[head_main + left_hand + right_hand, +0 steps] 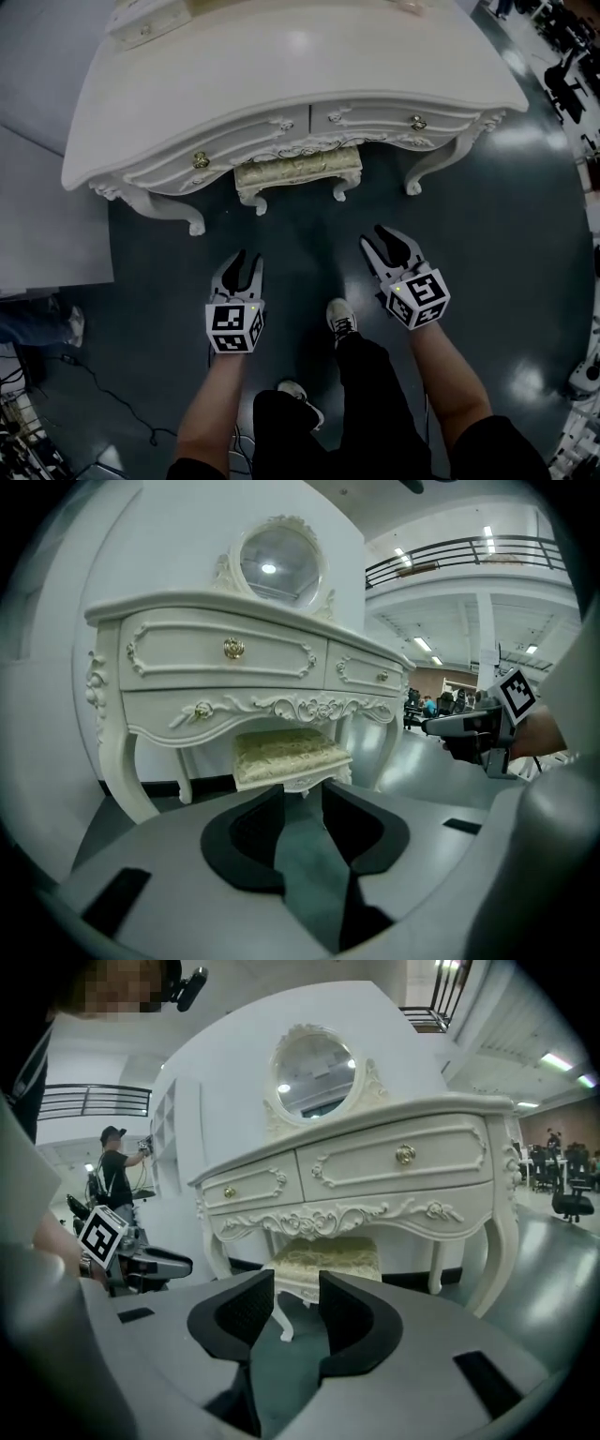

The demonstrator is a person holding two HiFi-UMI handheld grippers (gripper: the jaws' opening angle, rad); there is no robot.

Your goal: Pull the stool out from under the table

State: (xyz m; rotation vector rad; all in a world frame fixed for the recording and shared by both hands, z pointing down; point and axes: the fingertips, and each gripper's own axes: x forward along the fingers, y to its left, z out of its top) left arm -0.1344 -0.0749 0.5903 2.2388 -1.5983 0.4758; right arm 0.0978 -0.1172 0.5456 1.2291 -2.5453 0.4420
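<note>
A cream stool with a pale green cushion stands tucked under the white carved dressing table, its front edge and legs showing. From the left gripper view the stool lies straight ahead, and from the right gripper view the stool does too. My left gripper hovers over the dark floor in front of the stool, jaws opening, nothing between them. To the right, my right gripper is likewise opening and empty. Both are well short of the stool.
The person's shoes stand on the dark green floor between the grippers. A white wall panel lies left of the table. Cables trail at lower left. Office chairs stand at the far right.
</note>
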